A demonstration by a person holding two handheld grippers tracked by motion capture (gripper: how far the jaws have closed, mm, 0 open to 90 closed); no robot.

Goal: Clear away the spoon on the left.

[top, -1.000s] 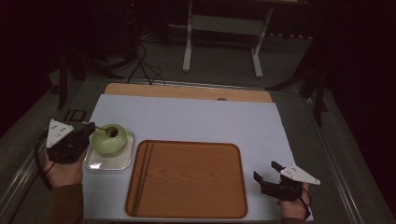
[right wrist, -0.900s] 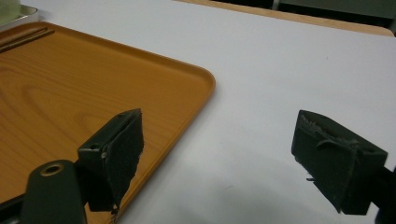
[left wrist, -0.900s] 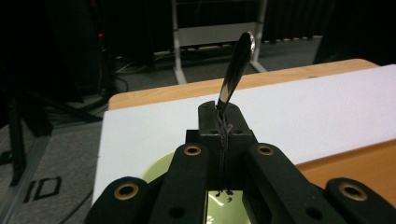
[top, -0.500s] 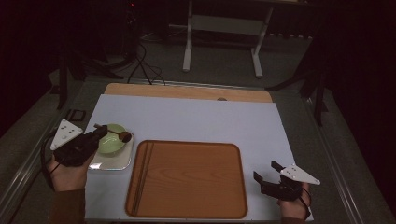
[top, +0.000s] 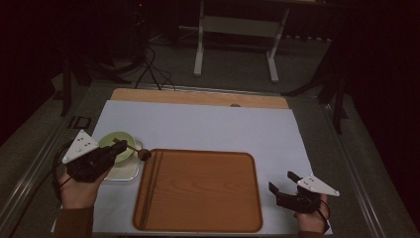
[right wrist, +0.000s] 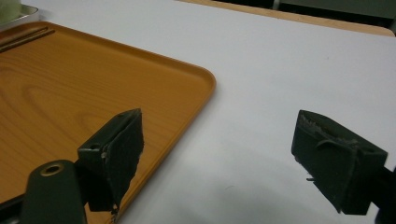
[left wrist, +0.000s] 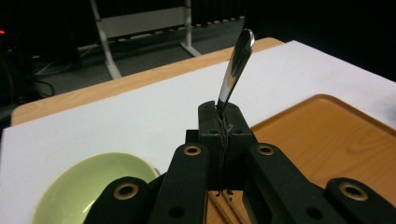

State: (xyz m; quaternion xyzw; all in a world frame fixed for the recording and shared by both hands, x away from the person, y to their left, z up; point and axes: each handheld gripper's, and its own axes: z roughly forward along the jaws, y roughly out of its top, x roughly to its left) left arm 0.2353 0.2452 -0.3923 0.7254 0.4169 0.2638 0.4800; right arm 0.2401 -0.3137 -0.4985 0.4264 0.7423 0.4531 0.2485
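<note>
My left gripper [top: 118, 148] is shut on the handle of a dark spoon [top: 143, 154]. The spoon's head hangs just right of the pale green bowl [top: 107, 141], by the left rim of the wooden tray [top: 198, 191]. In the left gripper view the spoon [left wrist: 236, 65] sticks up and away from the closed jaws of my left gripper [left wrist: 223, 126], with the bowl [left wrist: 88, 186] below left. My right gripper [top: 281, 181] rests open and empty on the white mat, right of the tray. In its own view my right gripper [right wrist: 219, 154] has its jaws wide apart.
The bowl sits on a small pale dish tray [top: 126, 172] at the left. A pair of chopsticks [top: 148, 188] lies along the wooden tray's left side. The white mat [top: 208, 129] covers the tabletop; a wooden table edge [top: 198, 96] runs along the back.
My left gripper has moved right and slightly up from the bowl, carrying the spoon toward the wooden tray's left rim. The right gripper has stayed still.
</note>
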